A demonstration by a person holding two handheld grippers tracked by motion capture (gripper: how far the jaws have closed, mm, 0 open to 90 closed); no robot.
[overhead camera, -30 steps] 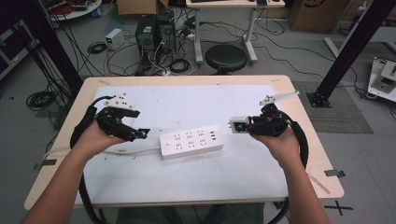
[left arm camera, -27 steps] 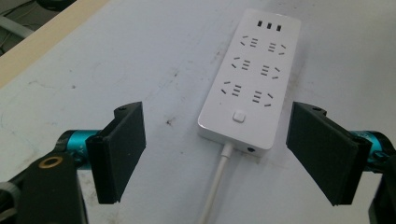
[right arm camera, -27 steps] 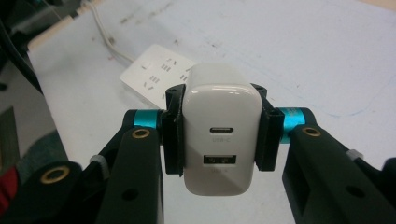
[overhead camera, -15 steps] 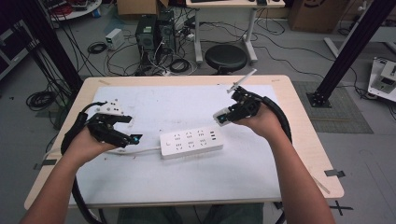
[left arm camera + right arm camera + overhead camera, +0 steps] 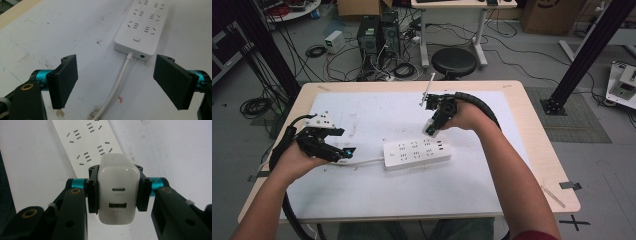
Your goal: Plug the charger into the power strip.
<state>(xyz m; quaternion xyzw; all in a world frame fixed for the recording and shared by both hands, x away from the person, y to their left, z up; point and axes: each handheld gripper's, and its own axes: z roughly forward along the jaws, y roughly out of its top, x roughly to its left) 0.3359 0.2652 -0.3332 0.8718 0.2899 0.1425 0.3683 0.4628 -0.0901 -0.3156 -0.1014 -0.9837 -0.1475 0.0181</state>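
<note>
Above the power strip's far edge, right claw clamps a white charger, sockets straight below it, strip running left-right on the desk; left claw gapes empty at the strip's cord end.

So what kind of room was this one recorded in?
Most likely a lab or workshop: desktop computer towers and tangled cables sit on the bare floor behind the wooden table, with black frame posts and a stool nearby.
</note>
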